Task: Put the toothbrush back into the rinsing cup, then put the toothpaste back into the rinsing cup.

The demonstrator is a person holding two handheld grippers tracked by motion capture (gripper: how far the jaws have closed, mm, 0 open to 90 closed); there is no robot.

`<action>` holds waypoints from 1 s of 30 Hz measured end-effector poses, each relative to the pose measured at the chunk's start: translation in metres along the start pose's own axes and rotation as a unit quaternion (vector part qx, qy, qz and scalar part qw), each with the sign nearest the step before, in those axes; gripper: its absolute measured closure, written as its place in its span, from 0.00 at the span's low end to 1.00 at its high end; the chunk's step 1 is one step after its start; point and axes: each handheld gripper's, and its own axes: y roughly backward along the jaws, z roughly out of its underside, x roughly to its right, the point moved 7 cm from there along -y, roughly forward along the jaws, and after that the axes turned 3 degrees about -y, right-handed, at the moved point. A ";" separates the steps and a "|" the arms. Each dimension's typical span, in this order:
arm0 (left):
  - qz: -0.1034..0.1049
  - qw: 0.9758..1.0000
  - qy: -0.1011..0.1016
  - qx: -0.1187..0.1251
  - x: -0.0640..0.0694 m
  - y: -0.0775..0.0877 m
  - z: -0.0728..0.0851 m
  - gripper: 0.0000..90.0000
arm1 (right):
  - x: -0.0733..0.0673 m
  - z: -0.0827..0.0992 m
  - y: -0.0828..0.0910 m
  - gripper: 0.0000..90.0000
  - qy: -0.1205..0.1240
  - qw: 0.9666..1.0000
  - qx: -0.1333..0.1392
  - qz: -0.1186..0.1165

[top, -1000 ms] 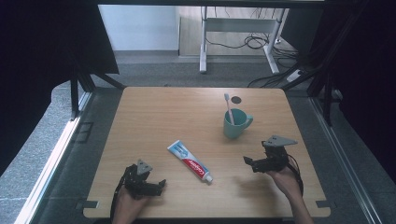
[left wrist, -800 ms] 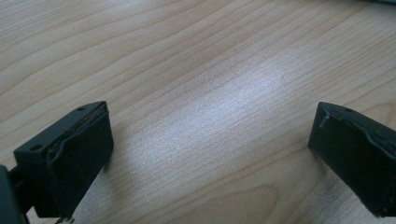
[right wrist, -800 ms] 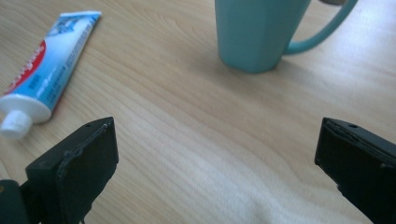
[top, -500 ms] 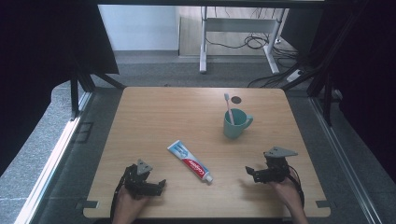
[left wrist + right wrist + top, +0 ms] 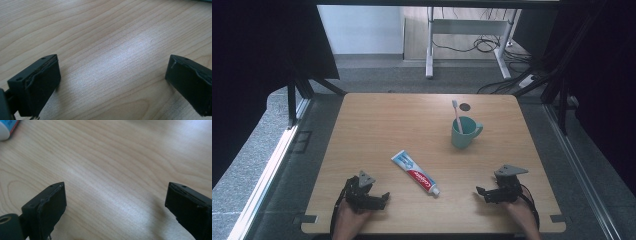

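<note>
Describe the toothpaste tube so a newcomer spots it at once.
Start at the wooden table. Between the left gripper and right gripper, nearer the left, lies the toothpaste tube, flat and diagonal. Unlike the upright teal mug behind it, it is white, blue and red.

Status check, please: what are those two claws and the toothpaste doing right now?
Left claw and right claw open, empty. Toothpaste tube flat between them, untouched. Nothing blocking.

Bare wood between toothpaste tube (image 5: 415, 173) and mug (image 5: 463, 132), far table half seemingly open
</note>
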 end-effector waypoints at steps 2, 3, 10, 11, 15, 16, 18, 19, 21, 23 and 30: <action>0.000 1.000 0.000 0.000 0.000 0.000 0.000 0.00 | -0.001 0.002 -0.002 0.04 0.000 1.000 -0.004 -0.006; 0.000 1.000 0.000 0.000 0.000 0.000 0.000 0.00 | 0.000 0.004 -0.003 0.04 0.000 1.000 -0.008 -0.004; -0.001 1.000 0.001 0.000 0.000 0.000 0.000 0.00 | 0.000 0.005 -0.005 0.04 0.010 1.000 -0.003 0.009; -0.001 1.000 0.001 0.000 0.000 0.000 0.000 0.00 | 0.000 0.005 -0.005 0.04 0.010 1.000 -0.003 0.009; -0.001 1.000 0.001 0.000 0.000 0.000 0.000 0.00 | 0.000 0.005 -0.005 0.04 0.010 1.000 -0.003 0.009; 0.000 1.000 0.001 0.000 0.000 0.000 0.000 0.00 | 0.000 0.005 -0.005 0.04 0.010 1.000 -0.003 0.009; 0.000 1.000 0.001 0.000 0.000 0.000 0.000 0.00 | 0.000 0.005 -0.005 0.03 0.010 1.000 -0.003 0.007; 0.000 1.000 0.001 0.000 0.000 0.000 0.000 0.00 | -0.001 0.005 -0.005 0.02 0.010 1.000 -0.003 0.006; 0.000 1.000 0.001 0.000 0.000 0.000 0.000 0.00 | -0.001 0.005 -0.005 0.00 0.007 1.000 -0.004 -0.002; 0.000 1.000 0.001 0.000 0.000 0.000 0.000 0.00 | -0.002 0.005 -0.005 0.00 0.005 1.000 -0.002 -0.006; 0.000 1.000 0.001 0.000 0.000 0.000 0.000 0.00 | -0.001 0.002 -0.002 0.00 0.005 1.000 0.006 -0.004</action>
